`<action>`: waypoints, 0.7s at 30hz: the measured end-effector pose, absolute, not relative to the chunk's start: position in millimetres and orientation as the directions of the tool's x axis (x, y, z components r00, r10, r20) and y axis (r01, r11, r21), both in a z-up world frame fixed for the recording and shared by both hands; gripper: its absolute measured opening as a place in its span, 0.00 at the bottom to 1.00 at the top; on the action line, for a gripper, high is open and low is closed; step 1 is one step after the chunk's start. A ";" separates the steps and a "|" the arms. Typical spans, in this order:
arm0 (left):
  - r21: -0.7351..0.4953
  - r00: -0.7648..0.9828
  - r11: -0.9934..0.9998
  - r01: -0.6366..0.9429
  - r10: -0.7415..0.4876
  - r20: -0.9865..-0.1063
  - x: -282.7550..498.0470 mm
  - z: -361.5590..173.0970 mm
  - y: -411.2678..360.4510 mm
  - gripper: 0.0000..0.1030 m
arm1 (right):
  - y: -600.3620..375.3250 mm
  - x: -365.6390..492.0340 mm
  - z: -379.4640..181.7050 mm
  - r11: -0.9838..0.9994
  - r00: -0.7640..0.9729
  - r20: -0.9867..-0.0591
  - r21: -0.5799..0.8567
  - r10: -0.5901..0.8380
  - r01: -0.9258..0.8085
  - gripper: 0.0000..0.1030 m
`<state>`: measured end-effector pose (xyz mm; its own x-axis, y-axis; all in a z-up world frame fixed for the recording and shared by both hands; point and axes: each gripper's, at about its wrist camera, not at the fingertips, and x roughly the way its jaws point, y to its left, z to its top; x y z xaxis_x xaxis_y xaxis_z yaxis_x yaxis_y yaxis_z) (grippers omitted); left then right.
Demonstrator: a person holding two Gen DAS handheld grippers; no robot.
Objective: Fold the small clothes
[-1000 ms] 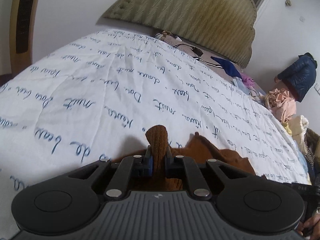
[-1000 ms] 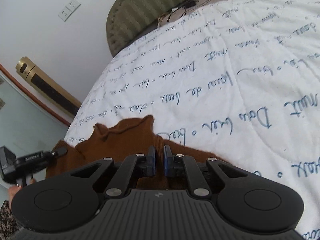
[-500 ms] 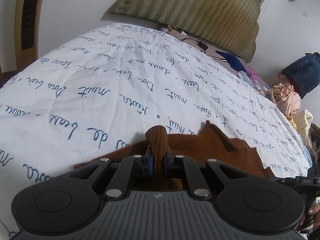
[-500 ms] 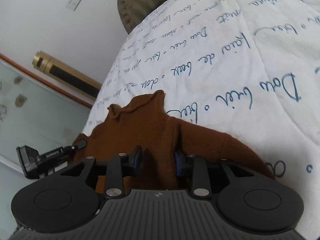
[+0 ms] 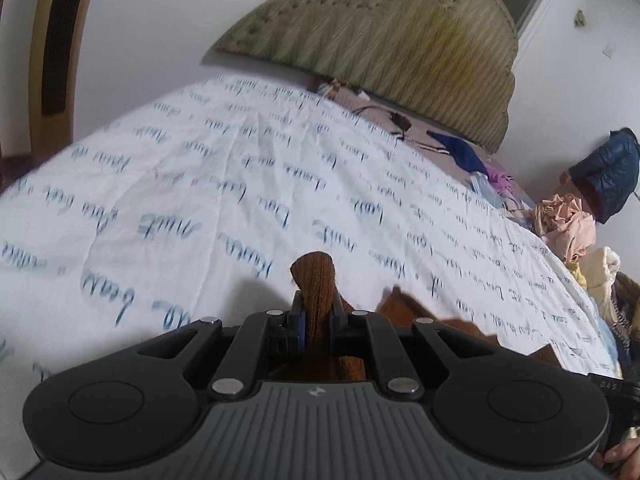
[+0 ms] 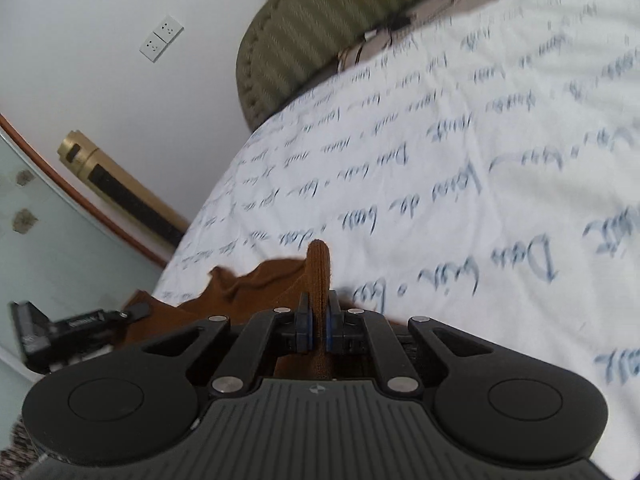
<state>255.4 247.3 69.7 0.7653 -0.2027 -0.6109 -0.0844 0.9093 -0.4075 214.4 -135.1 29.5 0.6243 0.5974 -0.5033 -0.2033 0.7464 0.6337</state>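
Note:
A small brown knitted garment (image 5: 404,312) lies at the near edge of the bed, on a white quilt (image 5: 240,184) printed with blue script. My left gripper (image 5: 316,312) is shut on a fold of the brown knit, which sticks up between the pads. My right gripper (image 6: 318,320) is shut on another fold of the same garment (image 6: 260,280); the rest spreads to its left. The other gripper shows at the left edge of the right wrist view (image 6: 72,328).
A padded olive headboard (image 5: 392,52) stands at the far end. Loose clothes (image 5: 568,224) are piled at the bed's right side, with a dark blue jacket (image 5: 608,176) behind. A cable and blue cloth (image 5: 456,148) lie near the headboard. A gold column (image 6: 120,192) stands by the wall.
My right gripper was open over the garment half a second ago and has now shut on a fold of it. My left gripper keeps its hold; both views shifted with motion blur.

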 end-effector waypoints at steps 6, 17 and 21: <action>-0.344 0.733 0.928 -0.147 -0.131 -0.667 278.6 52.2 237.8 0.11 | -126.2 217.7 28.3 0.852 0.712 -0.539 0.497 0.450 -0.163 0.10; -0.304 0.746 0.935 -0.182 -0.071 -0.663 253.9 62.3 264.9 0.14 | -145.6 214.5 23.5 0.868 0.709 -0.607 0.497 0.359 -0.014 0.44; -0.289 0.759 0.935 -0.203 -0.037 -0.650 227.3 74.2 275.7 0.14 | -150.1 182.4 51.1 0.841 0.736 -0.539 0.536 0.409 -0.075 0.45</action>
<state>227.3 275.7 74.2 0.7589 -0.0366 -0.6501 -0.2029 0.9354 -0.2894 182.4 -150.1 51.1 0.7361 0.4091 -0.5392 -0.0748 0.8410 0.5358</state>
